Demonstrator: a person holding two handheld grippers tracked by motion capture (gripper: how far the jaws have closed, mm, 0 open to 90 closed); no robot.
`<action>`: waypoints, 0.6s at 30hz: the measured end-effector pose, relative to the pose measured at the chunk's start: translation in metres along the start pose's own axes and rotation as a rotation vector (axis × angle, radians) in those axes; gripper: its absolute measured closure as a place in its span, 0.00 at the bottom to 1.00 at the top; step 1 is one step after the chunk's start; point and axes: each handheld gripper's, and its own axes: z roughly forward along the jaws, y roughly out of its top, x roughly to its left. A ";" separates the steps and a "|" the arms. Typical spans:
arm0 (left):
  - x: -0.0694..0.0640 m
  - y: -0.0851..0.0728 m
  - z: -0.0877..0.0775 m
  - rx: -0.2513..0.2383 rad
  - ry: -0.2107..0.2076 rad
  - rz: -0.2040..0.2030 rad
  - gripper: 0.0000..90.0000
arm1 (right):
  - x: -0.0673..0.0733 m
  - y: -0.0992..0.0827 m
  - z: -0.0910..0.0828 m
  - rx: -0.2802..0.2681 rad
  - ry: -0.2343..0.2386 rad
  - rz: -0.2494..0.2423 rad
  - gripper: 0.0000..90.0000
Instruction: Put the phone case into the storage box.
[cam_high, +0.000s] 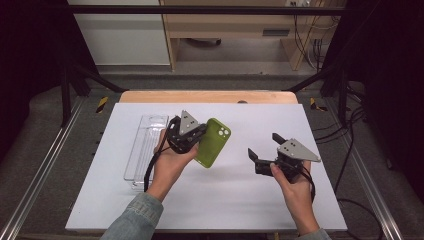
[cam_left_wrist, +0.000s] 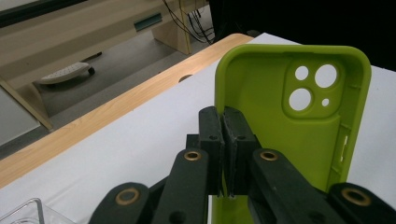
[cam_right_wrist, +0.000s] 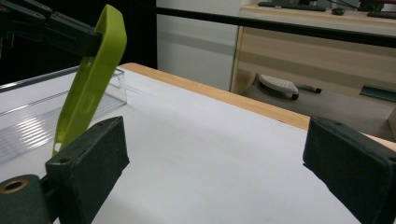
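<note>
The left claw (cam_high: 197, 134) is clamped on the long side wall of a green case (cam_high: 214, 141), its 2 pads pinched tight on the thin rim, as the left gripper view shows. The case hangs clear of the table (cam_high: 150, 210), held up off the white sheet, with its camera cutouts at the far end from the claw's hand and its open hollow facing the claw.

The right claw (cam_high: 262, 145) stands empty, jaws spread wide, well apart from the case. From it, the case lies ahead and off to its left; in the right gripper view the case (cam_right_wrist: 91, 79) shows edge-on, tilted, long axis running from upper right down to lower left, its lower end just above the near jaw.

That axis is what counts: the free long edge faces the right claw, so I judge a closing grip across the case's width would need the open jaws brought in square to that edge.

A clear tray (cam_high: 145, 150) lies beyond the left hand (cam_high: 170, 167), on the far side from the right claw.
</note>
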 end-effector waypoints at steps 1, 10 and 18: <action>0.000 0.000 -0.001 -0.008 -0.002 -0.005 0.97 | -0.001 -0.002 -0.001 -0.008 -0.001 0.002 0.07; 0.003 -0.001 -0.006 -0.042 0.008 -0.026 0.97 | -0.003 -0.025 -0.005 -0.038 -0.049 0.025 0.06; 0.010 0.003 -0.014 -0.066 0.011 -0.019 0.97 | -0.004 -0.043 -0.013 -0.034 -0.054 0.026 0.06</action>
